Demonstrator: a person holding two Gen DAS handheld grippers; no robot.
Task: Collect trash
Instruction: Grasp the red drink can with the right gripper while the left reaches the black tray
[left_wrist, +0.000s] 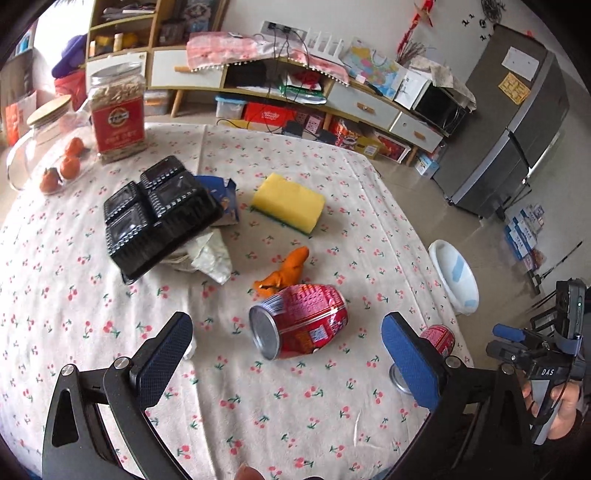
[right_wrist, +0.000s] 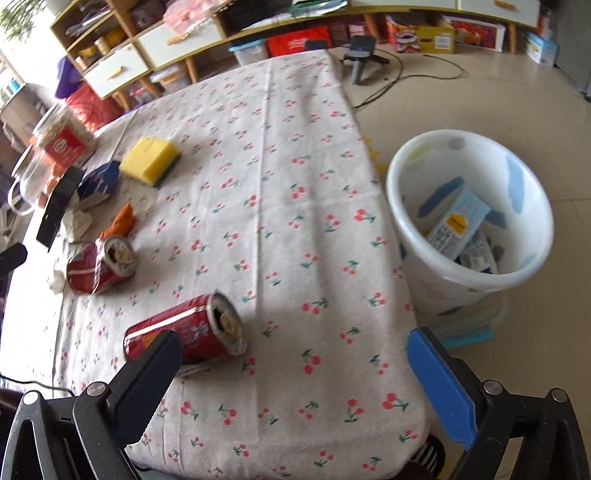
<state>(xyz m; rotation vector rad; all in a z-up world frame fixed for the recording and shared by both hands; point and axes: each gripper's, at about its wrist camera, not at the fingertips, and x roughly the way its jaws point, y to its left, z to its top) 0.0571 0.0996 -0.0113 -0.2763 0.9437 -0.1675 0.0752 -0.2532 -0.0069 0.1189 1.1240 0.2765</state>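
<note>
Looking down along your left gripper (left_wrist: 286, 354), you have its jaws spread wide with nothing between the pads, hovering over the cherry-print tablecloth (left_wrist: 258, 406). A crushed red can (left_wrist: 301, 321) lies on its side just ahead of that gap, its silver base turned toward you, and a twist of orange peel (left_wrist: 286, 271) touches its far side. A second red can (right_wrist: 188, 334) lies nearer the table's edge; in the left view your blue pad hides most of it. Farther back you can see a black plastic tray (left_wrist: 159, 214) tipped over crumpled white paper (left_wrist: 210, 256) and a torn blue carton (left_wrist: 221, 195), with a yellow sponge (left_wrist: 288, 201) lying apart to their right. Small oranges (left_wrist: 68, 164) sit in a glass dish beside a clear jar with a red label (left_wrist: 116, 114) at the far left. Your right gripper (right_wrist: 295, 373) is also fully spread and holds nothing, poised above the near corner of the table with the second can just beside its dark finger (right_wrist: 147, 380). On the floor just off the table's right edge stands the white bin (right_wrist: 413, 236), already holding a pale blue box (right_wrist: 460, 225) and some other wrappers. Your right hand (left_wrist: 561, 406) shows at the edge of the left view.
</note>
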